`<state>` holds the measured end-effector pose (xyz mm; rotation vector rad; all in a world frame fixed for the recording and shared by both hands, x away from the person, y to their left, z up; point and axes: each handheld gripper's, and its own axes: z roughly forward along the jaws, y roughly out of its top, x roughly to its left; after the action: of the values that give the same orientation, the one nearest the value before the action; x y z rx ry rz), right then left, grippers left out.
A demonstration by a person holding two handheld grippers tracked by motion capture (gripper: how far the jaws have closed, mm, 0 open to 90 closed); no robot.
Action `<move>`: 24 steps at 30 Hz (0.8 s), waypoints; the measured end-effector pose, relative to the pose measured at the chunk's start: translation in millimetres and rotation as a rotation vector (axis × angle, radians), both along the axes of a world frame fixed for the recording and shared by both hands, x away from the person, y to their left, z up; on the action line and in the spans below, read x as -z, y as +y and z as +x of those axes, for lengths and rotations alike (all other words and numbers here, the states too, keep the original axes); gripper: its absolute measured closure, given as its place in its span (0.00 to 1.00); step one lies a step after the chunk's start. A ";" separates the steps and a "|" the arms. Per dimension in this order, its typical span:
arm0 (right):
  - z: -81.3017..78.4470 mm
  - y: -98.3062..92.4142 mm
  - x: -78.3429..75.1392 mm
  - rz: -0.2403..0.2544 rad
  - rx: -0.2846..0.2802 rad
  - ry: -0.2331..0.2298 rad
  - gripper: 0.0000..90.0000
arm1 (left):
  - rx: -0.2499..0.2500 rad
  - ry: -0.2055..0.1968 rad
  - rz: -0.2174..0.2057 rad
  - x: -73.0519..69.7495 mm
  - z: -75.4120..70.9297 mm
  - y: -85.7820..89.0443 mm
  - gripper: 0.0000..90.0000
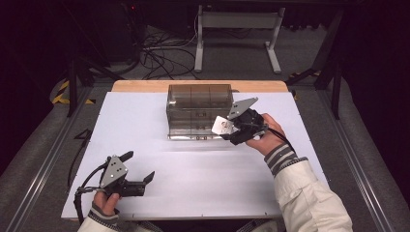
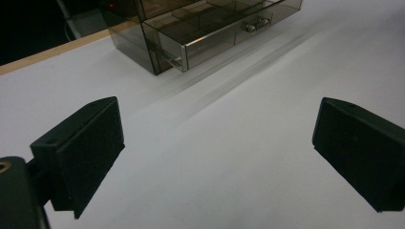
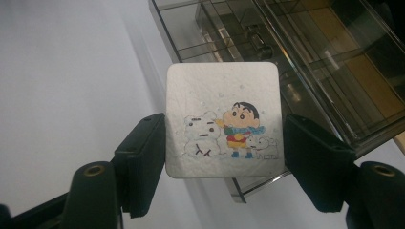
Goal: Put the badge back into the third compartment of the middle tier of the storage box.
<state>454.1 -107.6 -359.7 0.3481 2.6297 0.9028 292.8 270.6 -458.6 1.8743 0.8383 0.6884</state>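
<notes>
While the left claw (image 1: 140, 166) gapes wide, the right claw (image 3: 224, 157) grips a cartoon card (image 3: 223, 119) over the smoky drawer box's (image 1: 193, 104) empty compartments.

White table (image 1: 193, 183) with wood edge (image 1: 145, 86) at far side. Beyond it grey floor (image 1: 241, 58) with tangled black cables (image 1: 159, 55), a white metal stand (image 1: 237, 29), and yellow-black tape (image 1: 60, 92) at left. Dark frame legs (image 1: 72, 82) stand either side.
</notes>
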 end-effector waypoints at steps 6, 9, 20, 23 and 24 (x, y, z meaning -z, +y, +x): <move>10.2 1.0 2.5 -0.025 -0.007 0.000 0.37 | -0.004 -0.001 0.000 0.3 -0.3 0.6 0.05; 13.2 1.3 2.7 -0.026 -0.017 0.001 0.37 | -0.002 -0.005 0.000 0.4 -0.6 1.0 0.05; 26.5 4.7 8.5 -0.055 -0.031 0.015 0.37 | -0.014 -0.001 0.004 1.0 -2.9 3.6 0.05; 29.0 5.8 10.0 -0.067 -0.044 0.017 0.37 | -0.020 -0.004 0.005 1.3 -3.7 4.6 0.05; 29.8 6.2 10.2 -0.071 -0.049 0.017 0.37 | -0.022 -0.003 0.005 1.4 -4.1 4.9 0.05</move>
<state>483.9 -101.4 -369.9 0.2755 2.6887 0.8223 288.7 275.6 -460.0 1.8704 0.8565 0.7074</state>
